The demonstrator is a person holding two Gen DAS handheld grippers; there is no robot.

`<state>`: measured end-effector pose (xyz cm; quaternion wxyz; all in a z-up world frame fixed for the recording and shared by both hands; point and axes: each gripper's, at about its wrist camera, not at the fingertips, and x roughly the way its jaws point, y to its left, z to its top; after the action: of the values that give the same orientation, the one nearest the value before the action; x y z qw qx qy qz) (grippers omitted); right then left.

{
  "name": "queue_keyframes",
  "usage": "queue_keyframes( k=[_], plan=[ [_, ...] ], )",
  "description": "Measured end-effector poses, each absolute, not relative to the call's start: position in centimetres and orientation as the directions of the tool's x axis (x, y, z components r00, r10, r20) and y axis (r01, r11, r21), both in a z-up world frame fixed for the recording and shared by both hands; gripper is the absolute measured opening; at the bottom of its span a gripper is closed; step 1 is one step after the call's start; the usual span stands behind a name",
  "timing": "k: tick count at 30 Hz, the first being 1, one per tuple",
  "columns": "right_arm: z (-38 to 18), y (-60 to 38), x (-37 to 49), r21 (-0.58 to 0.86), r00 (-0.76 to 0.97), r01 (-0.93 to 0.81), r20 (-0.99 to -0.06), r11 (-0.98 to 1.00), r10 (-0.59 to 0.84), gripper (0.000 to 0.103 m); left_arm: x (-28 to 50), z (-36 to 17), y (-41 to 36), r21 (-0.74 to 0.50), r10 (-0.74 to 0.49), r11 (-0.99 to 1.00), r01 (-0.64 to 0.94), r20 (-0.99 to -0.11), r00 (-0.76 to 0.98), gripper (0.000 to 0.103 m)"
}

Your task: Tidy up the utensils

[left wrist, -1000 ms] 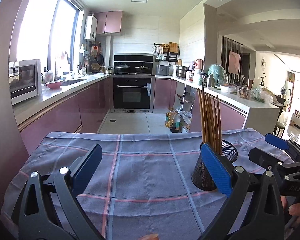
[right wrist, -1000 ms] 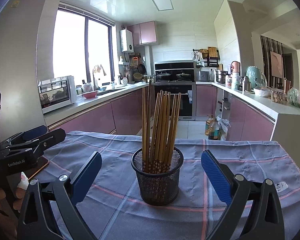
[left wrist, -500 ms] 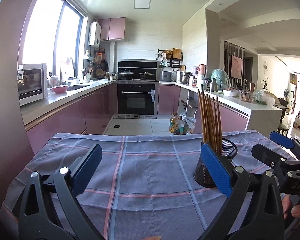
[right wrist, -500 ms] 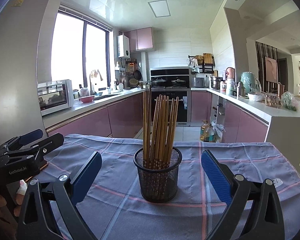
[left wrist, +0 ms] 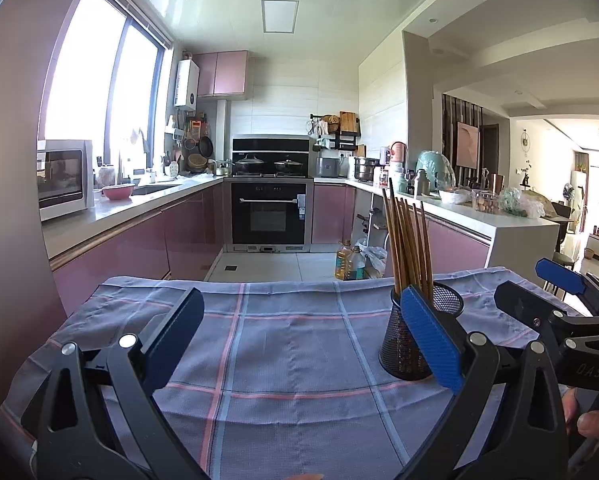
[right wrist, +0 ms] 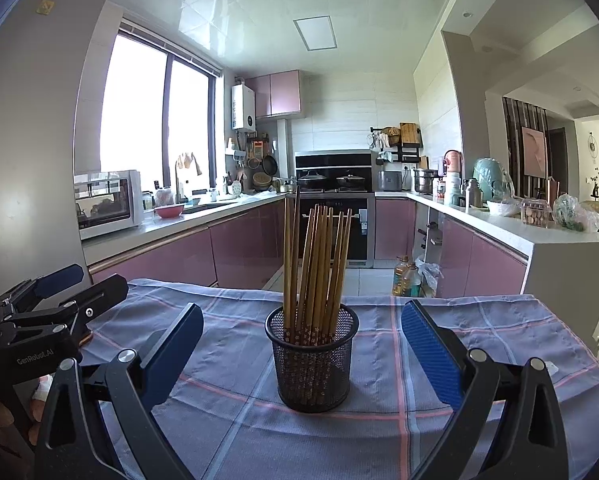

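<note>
My right gripper [right wrist: 301, 354] is spread wide, its two blue-padded fingers [right wrist: 429, 350] standing well apart to either side of the black wire-mesh cup [right wrist: 312, 360], with nothing held between them. The cup stands upright on the counter, which is covered by a blue-grey checked cloth with pink stripes [right wrist: 479, 332]. A bundle of long brown wooden chopsticks [right wrist: 317, 268] stands in the cup, tips up, fanned slightly; their lower ends carry a small pale flower pattern seen through the mesh.

My left gripper [left wrist: 299, 340] is likewise wide open and holds nothing; only bare cloth [left wrist: 283, 344] lies between its fingers. From this side the mesh cup [left wrist: 403, 344] sits off to the right, partly hidden behind my right-hand finger pad [left wrist: 429, 340], and the chopsticks [left wrist: 407, 240] rise above it. My other gripper [left wrist: 555, 292] shows further right, at the cloth's edge.

In the right wrist view, the left gripper [right wrist: 55, 292] appears at the far left, over the cloth's edge.
</note>
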<state>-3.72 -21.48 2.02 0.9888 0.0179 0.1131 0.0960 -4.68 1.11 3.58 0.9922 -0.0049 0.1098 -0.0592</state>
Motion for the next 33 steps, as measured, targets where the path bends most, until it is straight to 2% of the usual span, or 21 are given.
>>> queue_keyframes(
  k=[33],
  plan=[
    [1.77, -21.90, -3.74, 0.079, 0.957, -0.185, -0.211, 0.980, 0.198, 0.096, -5.60, 3.56, 0.68, -0.011, -0.119, 0.993, 0.119, -0.193, 0.974, 0.097]
  ],
)
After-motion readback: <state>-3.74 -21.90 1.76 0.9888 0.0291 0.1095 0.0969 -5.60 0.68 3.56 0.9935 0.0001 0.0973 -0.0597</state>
